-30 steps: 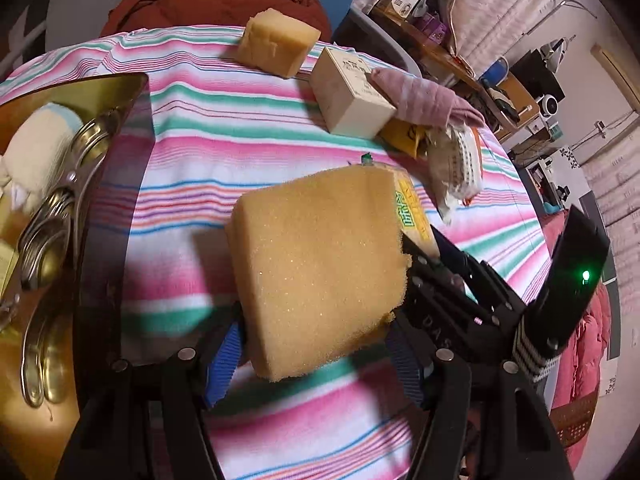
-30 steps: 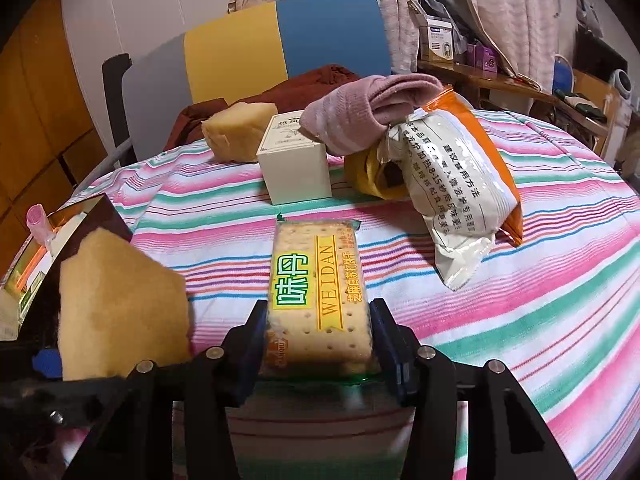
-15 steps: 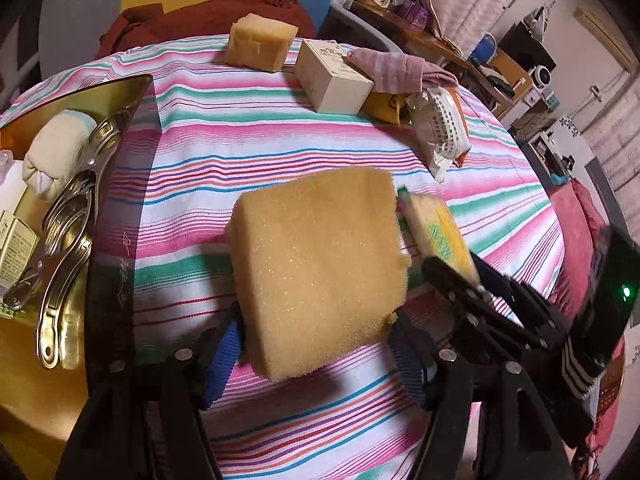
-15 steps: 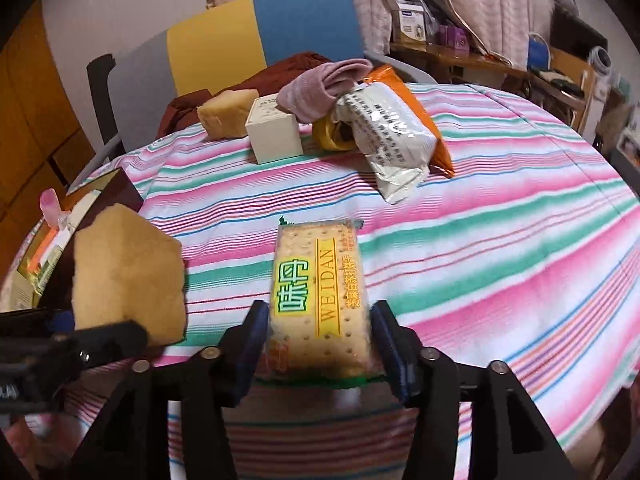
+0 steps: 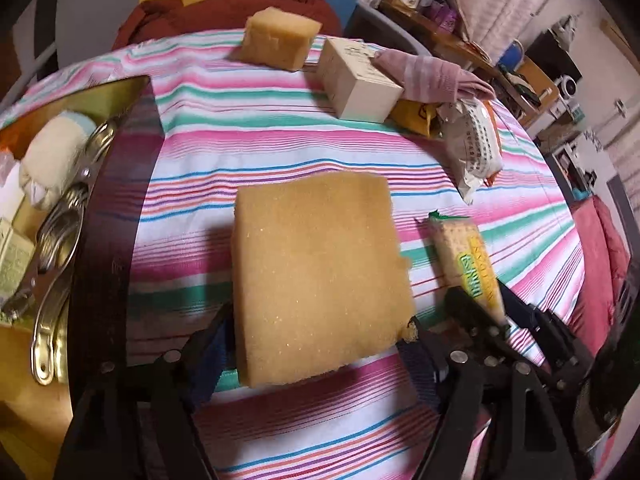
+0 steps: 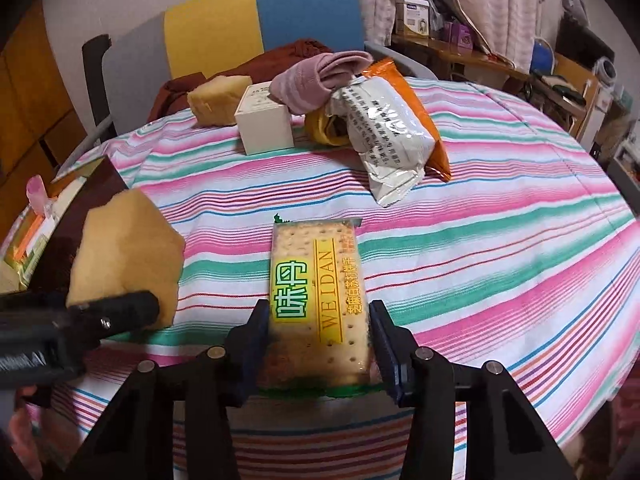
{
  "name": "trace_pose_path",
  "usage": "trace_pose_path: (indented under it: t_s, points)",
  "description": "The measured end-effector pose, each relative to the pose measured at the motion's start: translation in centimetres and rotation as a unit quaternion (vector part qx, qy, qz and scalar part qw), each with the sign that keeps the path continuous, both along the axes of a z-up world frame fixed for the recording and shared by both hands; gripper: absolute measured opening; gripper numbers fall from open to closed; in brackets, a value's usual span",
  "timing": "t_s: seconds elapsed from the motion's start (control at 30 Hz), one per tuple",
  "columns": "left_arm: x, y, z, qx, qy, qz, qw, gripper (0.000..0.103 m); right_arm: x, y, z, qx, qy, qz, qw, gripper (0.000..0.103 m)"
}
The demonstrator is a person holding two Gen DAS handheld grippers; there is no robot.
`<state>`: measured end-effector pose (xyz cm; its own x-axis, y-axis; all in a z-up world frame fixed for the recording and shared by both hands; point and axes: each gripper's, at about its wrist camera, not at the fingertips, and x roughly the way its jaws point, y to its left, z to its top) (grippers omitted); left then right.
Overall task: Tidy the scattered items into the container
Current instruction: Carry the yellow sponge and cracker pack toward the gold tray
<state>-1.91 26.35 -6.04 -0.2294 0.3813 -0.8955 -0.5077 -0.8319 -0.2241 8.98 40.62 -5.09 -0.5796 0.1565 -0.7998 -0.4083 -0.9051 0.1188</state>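
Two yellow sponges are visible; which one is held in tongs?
The large flat sponge, clamped in the left tongs. The smaller chunky sponge sits untouched at the table's far edge, beside the cream box.

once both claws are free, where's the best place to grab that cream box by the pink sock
Probably across the cream box's two flat vertical side walls, coming from the near side, low and level. It stands upright like a cube, so those walls are parallel. Avoid its top: the pink sock seems to drape over its far right edge.
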Motion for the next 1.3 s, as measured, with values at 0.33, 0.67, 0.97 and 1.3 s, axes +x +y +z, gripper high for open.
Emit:
trace_pose_path:
  t_s: [0.33, 0.67, 0.97, 1.3]
  points:
    - [1.7, -1.9, 2.8, 0.049, 0.009, -0.031, 0.9983, 0.072, 1.9, -0.7, 3.9, -0.051, 0.059, 0.006, 0.997, 0.049]
    - [2.0, -7.3, 5.8, 0.075, 0.023, -0.007, 0.9969, 0.072, 0.8, -5.7, 7.3, -0.064, 0.096, 0.061, 0.991, 0.049]
    - [1.3, -15.6, 6.4, 0.091, 0.019, 0.07, 0.9932, 0.072, -1.7, -11.2, 8.4, -0.085, 0.099, 0.131, 0.983, 0.049]
    - [0.1, -23.5, 4.3, 0.085, -0.006, 0.157, 0.984, 0.072, -3.7, -16.7, 8.3, -0.103, 0.083, 0.198, 0.971, 0.049]
